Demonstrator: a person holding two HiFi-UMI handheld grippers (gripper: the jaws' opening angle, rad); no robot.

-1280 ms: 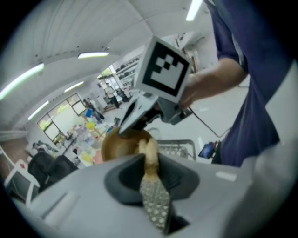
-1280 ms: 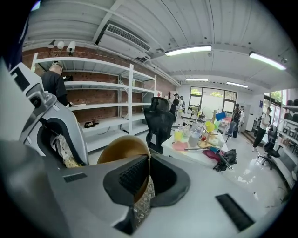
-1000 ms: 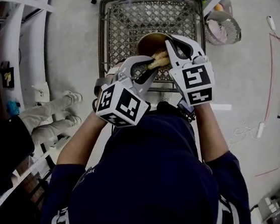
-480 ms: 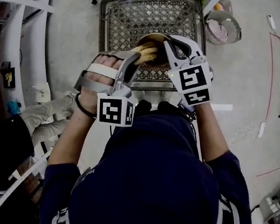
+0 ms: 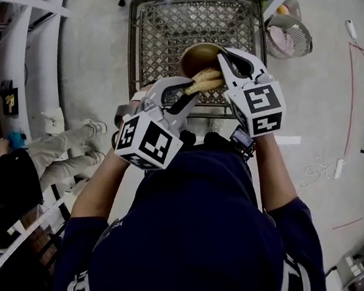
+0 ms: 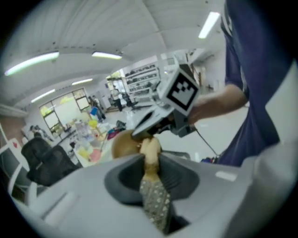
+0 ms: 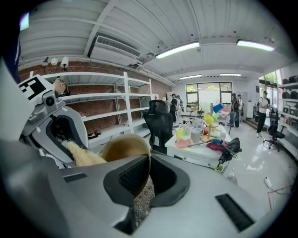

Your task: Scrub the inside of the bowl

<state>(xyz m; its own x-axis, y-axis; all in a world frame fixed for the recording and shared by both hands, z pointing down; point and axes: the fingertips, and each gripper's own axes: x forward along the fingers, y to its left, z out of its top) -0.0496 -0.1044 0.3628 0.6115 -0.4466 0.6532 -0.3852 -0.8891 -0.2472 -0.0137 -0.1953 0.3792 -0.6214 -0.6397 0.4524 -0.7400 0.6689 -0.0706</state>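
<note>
A person's right claw (image 5: pixel 224 56) is clamped shut on the rim of a tan bowl (image 5: pixel 196 56). It holds the bowl tipped on edge in the air above a wire-mesh crate (image 5: pixel 178 16) on the concrete floor. The left claw (image 5: pixel 190 91) is closed on a pale, fibrous scrubber (image 5: pixel 206 79), whose free end meets the bowl at its near rim. The two claws sit close together.

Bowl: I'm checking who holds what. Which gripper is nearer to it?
Right. The right gripper is shut on the rim of the bowl. The left gripper sits just short of the bowl, shut on a scrubber that reaches it.
</note>
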